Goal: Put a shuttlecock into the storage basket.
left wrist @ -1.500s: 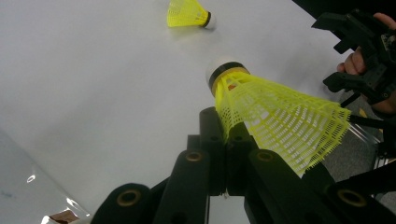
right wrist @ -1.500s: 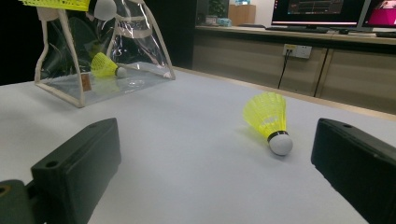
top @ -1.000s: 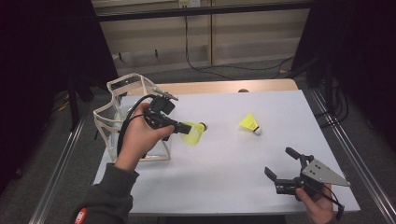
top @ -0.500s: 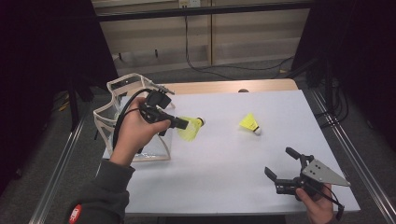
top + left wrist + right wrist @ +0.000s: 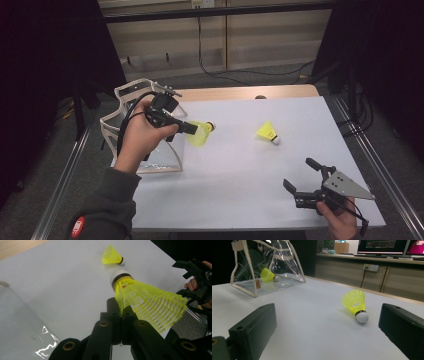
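Note:
My left gripper (image 5: pixel 192 131) is shut on the skirt of a yellow mesh shuttlecock (image 5: pixel 200 134), held in the air beside the clear bag (image 5: pixel 131 95). In the left gripper view the jaws pinch the skirt's edge (image 5: pixel 150 305), and the white cork tip points away. A second yellow shuttlecock (image 5: pixel 266 132) lies on the white table, right of centre, also seen in the right gripper view (image 5: pixel 357 303). My right gripper (image 5: pixel 299 172) stands open near the front right edge, nothing between its jaws. A third shuttlecock (image 5: pixel 268 275) lies inside the bag (image 5: pixel 244 262).
The white tabletop (image 5: pixel 240 165) ends in a wooden strip (image 5: pixel 235 93) at the back and metal rails at both sides. The bag stands at the table's left edge. Cabinets and cables lie behind the table.
My left hand has drifted slightly left and up toward the bag, the shuttlecock still in its jaws. The right gripper has stayed put.

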{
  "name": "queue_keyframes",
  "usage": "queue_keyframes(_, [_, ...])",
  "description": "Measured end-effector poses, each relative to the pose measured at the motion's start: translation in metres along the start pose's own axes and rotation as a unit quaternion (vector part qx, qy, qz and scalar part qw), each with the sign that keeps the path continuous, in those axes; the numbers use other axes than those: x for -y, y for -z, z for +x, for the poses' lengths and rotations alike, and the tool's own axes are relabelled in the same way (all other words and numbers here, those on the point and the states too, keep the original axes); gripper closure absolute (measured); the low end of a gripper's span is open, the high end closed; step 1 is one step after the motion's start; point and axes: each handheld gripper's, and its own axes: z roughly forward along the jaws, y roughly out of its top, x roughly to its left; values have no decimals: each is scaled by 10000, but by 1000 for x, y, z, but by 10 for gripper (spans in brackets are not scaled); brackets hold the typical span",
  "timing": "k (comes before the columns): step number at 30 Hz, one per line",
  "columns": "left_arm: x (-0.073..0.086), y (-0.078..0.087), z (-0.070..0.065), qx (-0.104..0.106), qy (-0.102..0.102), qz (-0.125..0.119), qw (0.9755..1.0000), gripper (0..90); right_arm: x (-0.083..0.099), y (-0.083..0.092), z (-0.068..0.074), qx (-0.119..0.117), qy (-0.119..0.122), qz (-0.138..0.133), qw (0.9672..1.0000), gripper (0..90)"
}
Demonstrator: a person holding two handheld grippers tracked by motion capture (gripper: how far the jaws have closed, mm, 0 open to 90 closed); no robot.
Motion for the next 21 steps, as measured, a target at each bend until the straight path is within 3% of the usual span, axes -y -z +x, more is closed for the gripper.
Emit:
queue_keyframes(13, [-7,10,6,-133,-100,30,9999,893,0,0,0,3,5,1,10000,12])
queue_keyframes(21, [-10,14,7,-219,13,-75,9997,893,0,0,0,11,22,-3,10000,12])
